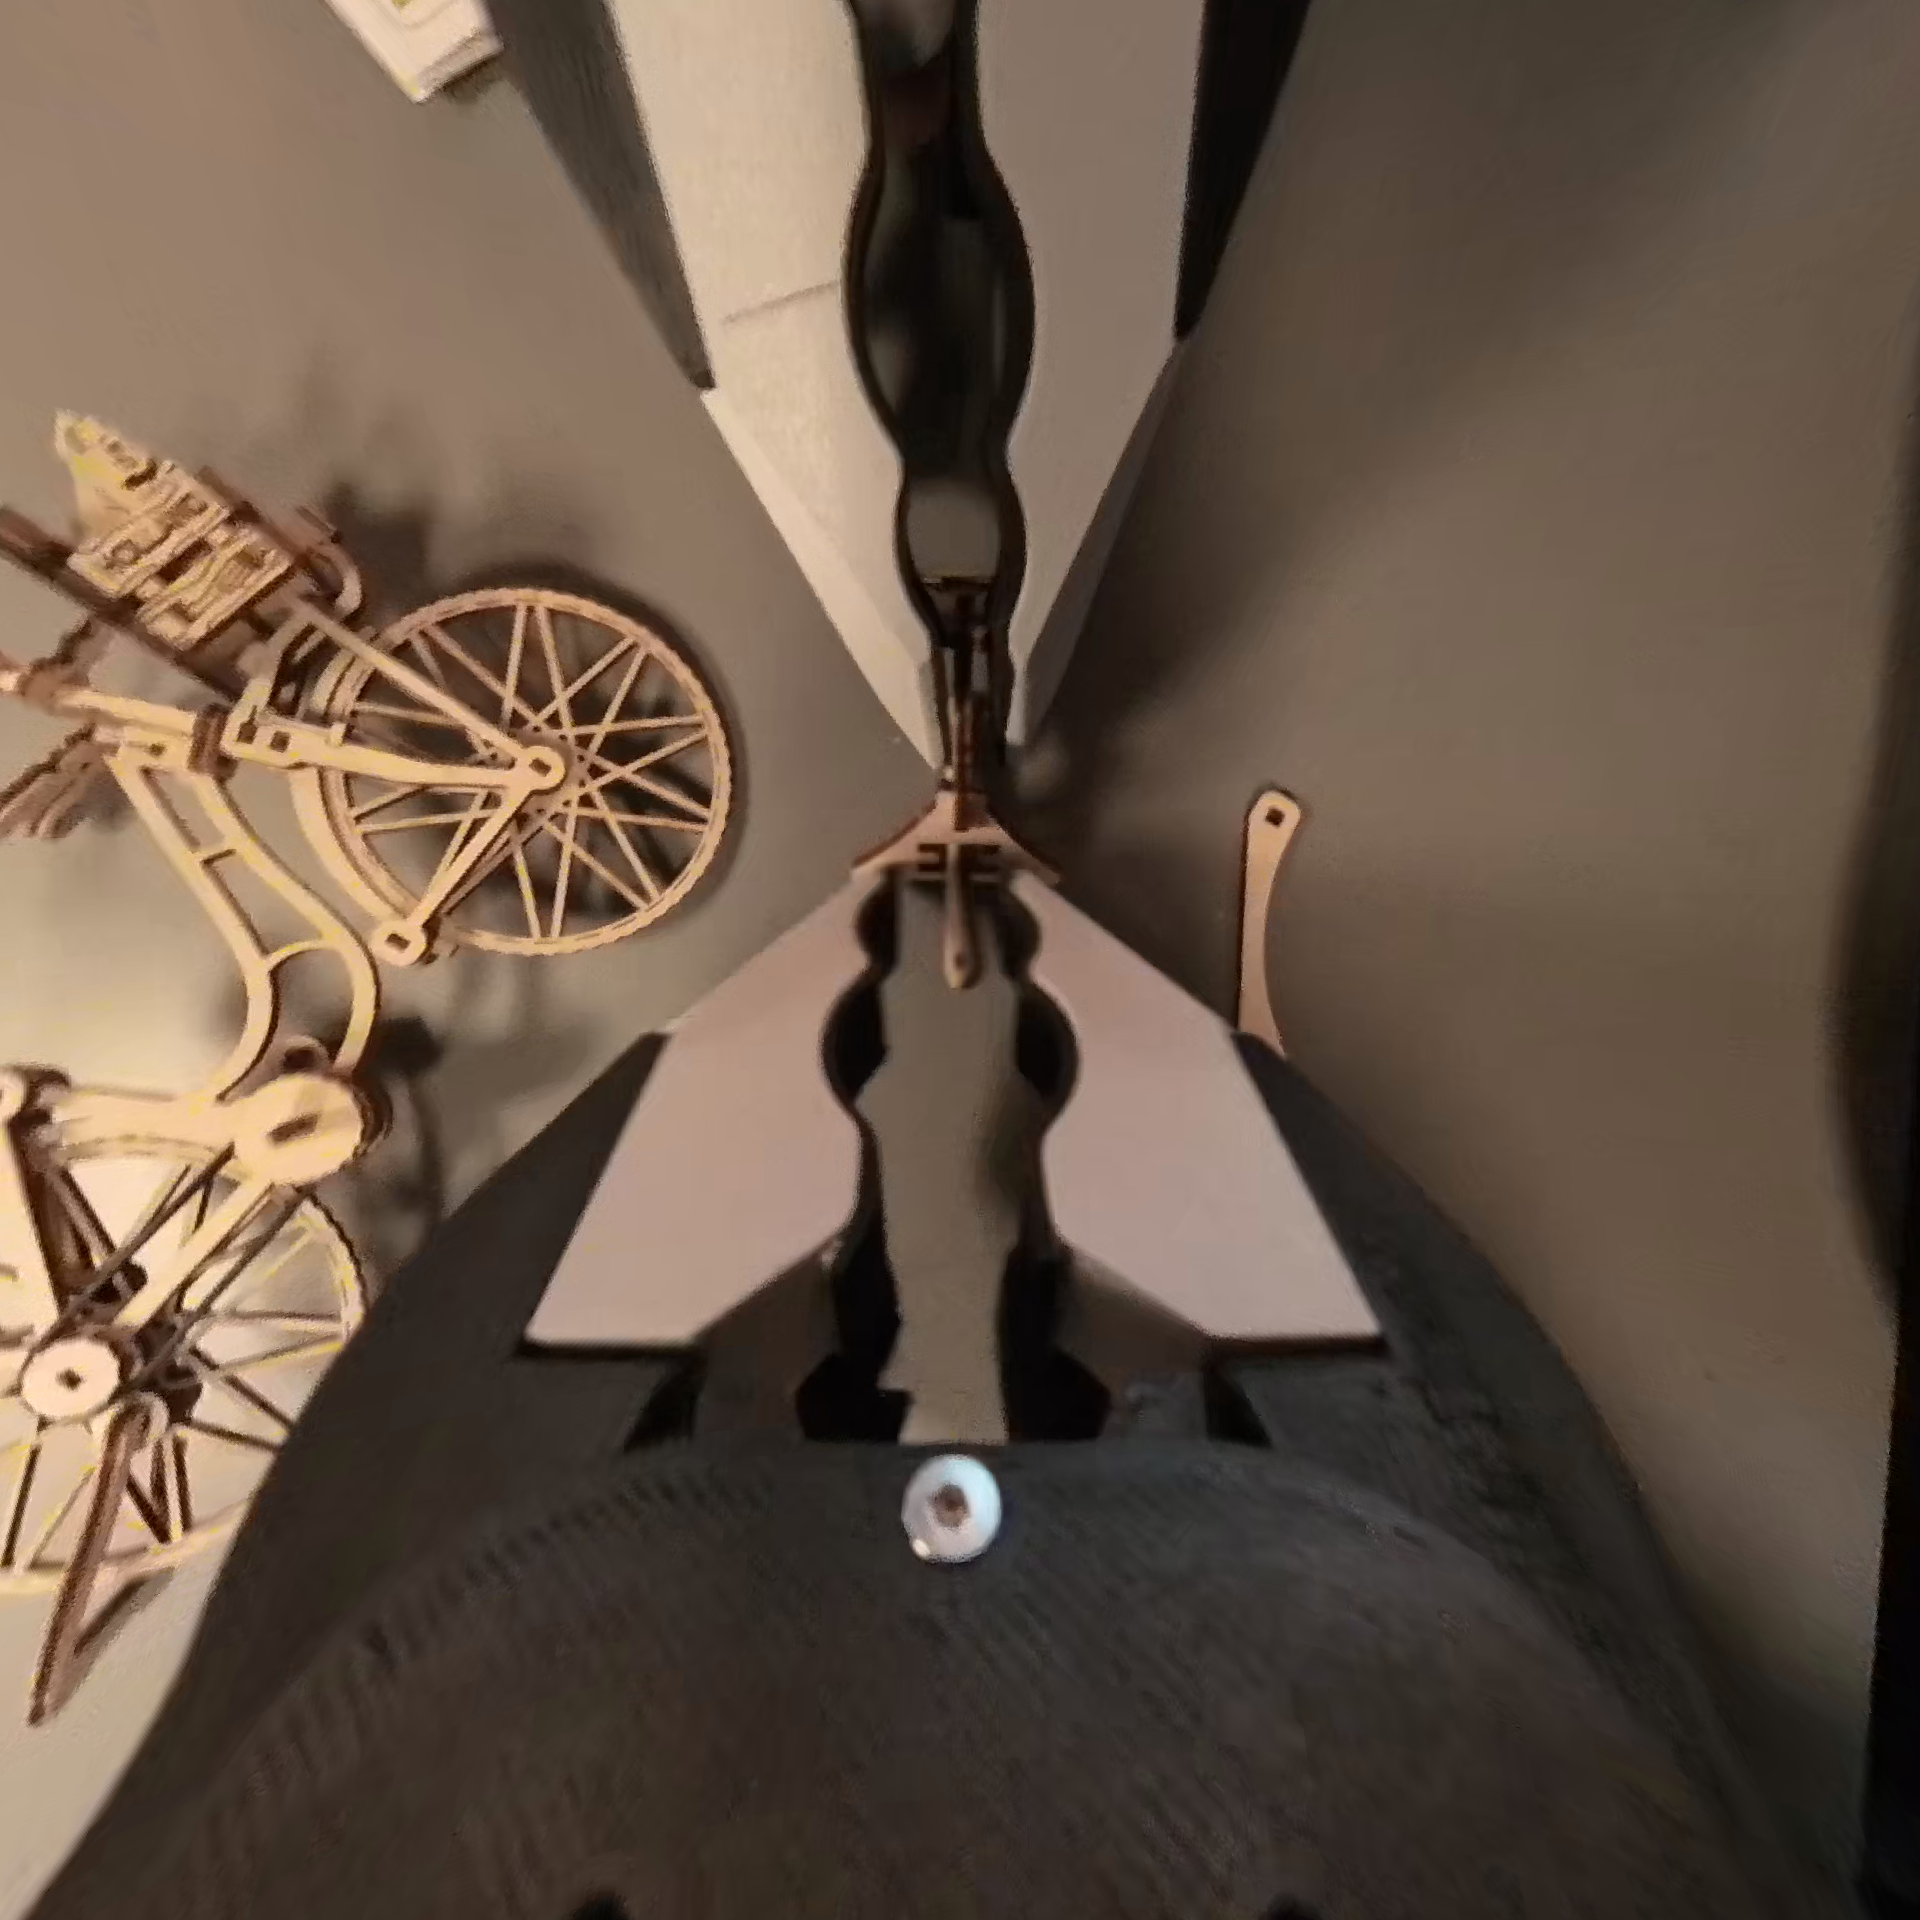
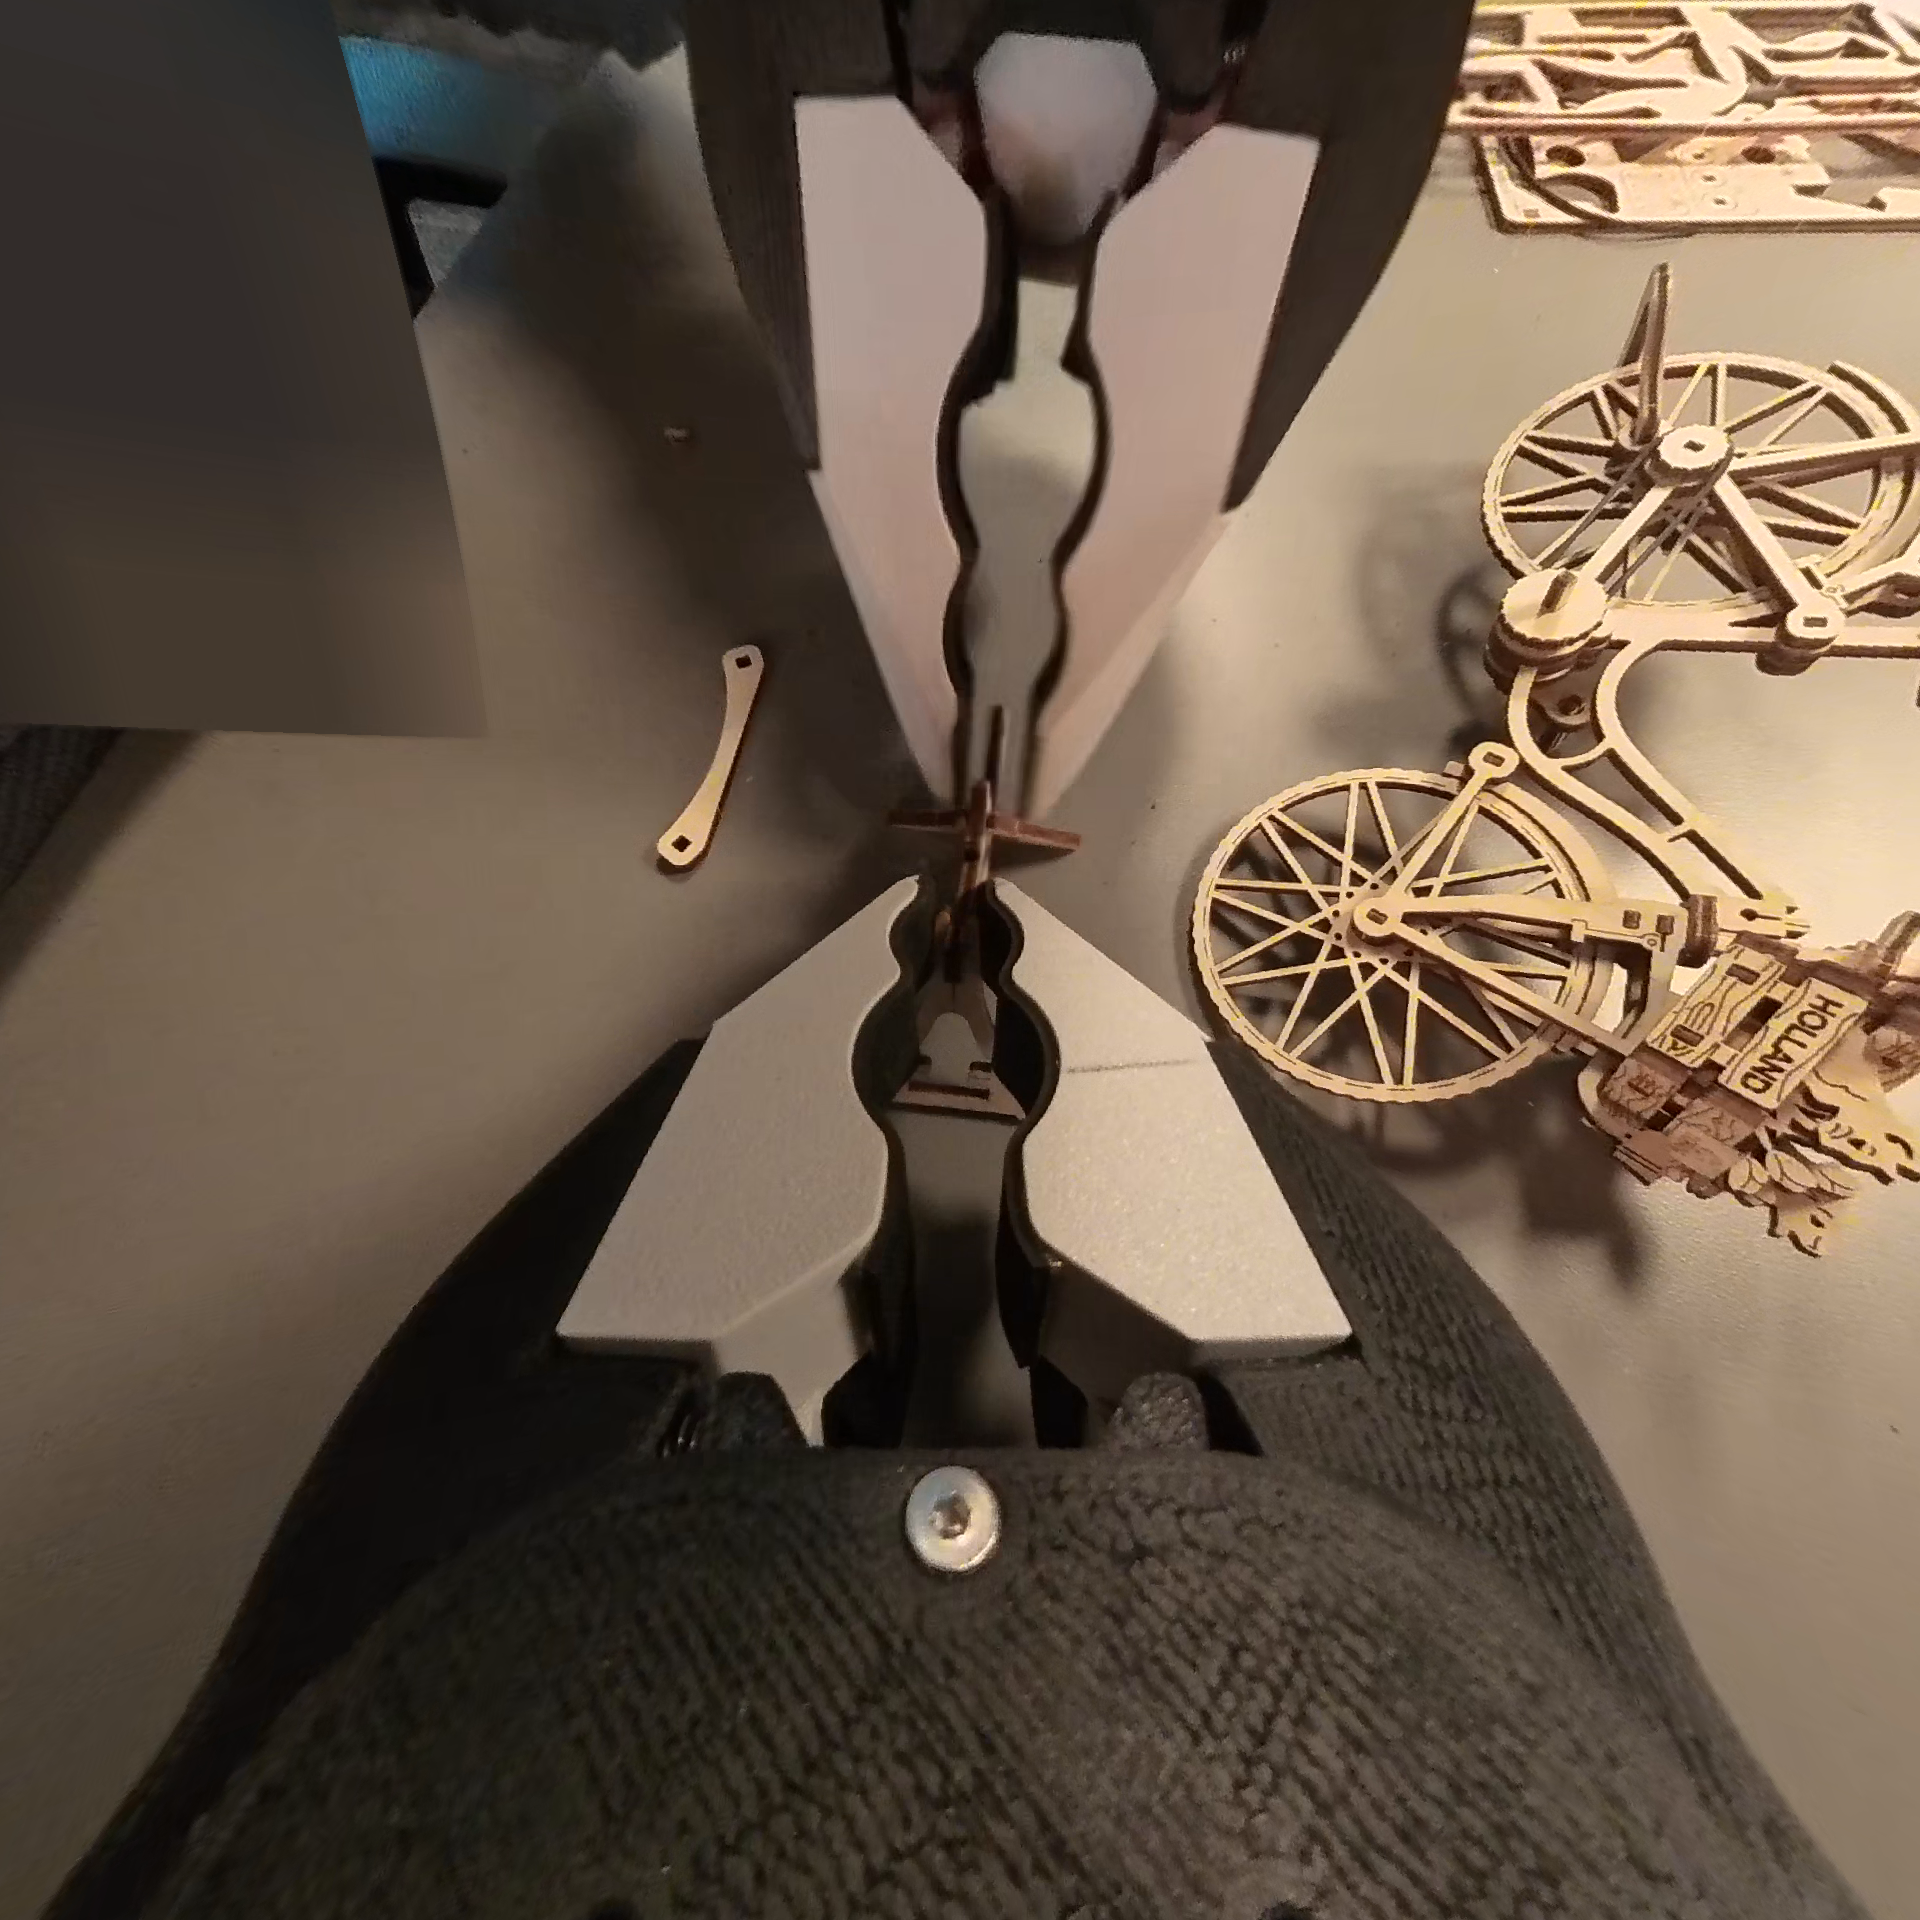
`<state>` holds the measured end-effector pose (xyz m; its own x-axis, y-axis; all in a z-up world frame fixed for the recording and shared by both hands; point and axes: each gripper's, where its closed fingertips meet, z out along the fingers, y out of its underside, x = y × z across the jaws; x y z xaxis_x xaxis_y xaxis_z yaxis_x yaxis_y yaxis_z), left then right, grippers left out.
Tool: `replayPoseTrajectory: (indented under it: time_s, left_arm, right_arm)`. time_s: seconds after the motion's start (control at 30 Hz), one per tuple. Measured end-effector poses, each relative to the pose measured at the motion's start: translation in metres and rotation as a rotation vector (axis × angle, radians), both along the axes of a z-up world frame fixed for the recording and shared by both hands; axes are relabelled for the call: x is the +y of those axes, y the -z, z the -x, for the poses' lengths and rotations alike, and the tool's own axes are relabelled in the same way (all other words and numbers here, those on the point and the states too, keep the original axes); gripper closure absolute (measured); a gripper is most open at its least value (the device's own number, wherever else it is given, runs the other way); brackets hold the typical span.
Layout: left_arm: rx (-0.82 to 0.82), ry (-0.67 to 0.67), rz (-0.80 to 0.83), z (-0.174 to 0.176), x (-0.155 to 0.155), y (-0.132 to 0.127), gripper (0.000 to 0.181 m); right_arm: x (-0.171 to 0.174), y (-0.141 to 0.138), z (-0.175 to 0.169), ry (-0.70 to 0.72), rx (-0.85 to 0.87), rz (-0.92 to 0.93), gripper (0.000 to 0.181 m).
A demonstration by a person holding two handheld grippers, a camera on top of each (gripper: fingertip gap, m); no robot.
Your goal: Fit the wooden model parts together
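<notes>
Wooden slotted piece [image 1: 954,844] sat pinched between the two grippers, tip to tip, held above the grey table [image 1: 1558,520]. Its flat cross-plate ran left-right across the gap; a thin strip [image 1: 958,940] slotted through it ran along the grippers' line, near to far. In the right wrist view the same piece [image 2: 982,831] showed edge-on.

Left gripper [image 1: 951,878] pointed away from its camera, fingers pressed nearly together on the near side of the piece. Right gripper [image 2: 961,894] faced it head-on, fingers likewise closed on the strip. A second small wooden part [image 2: 951,1075] sat farther back between the right gripper's fingers; whether it was clamped could not be told.

Loose curved wooden strip [image 1: 1262,914] lay flat on the table just beside the meeting point. Assembled wooden bicycle model [image 1: 312,831] lay on its side, well apart. Laser-cut part sheets [image 2: 1683,114] lay at the far edge in the right wrist view.
</notes>
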<state>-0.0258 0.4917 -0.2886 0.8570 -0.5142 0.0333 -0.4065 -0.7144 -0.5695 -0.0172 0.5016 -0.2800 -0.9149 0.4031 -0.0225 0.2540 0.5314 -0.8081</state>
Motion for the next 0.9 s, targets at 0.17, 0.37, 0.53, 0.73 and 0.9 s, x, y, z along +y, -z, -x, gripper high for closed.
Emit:
replayPoseTrajectory:
  time_s: [0.17,0.37,0.53,0.73,0.9]
  left_arm:
    - [-0.031,-0.049,-0.085,0.005,-0.008,-0.008,0.155]
    - [0.012,0.021,-0.213,-0.001,-0.015,-0.012,0.157]
    - [0.304,0.199,-0.412,0.001,-0.016,-0.015,0.154]
    - [0.691,0.432,-0.581,0.001,-0.019,-0.012,0.158]
    - [0.9,0.551,-0.628,0.005,-0.018,-0.004,0.17]
  right_arm:
    - [0.0,0.0,0.0,-0.001,0.001,-0.001,0.176]
    - [0.0,0.0,0.0,-0.001,0.0,-0.001,0.176]
    - [0.0,0.0,0.0,-0.001,-0.004,0.001,0.175]
    - [0.0,0.0,0.0,0.001,-0.013,0.005,0.176]
    - [0.0,0.0,0.0,0.002,-0.012,0.005,0.176]
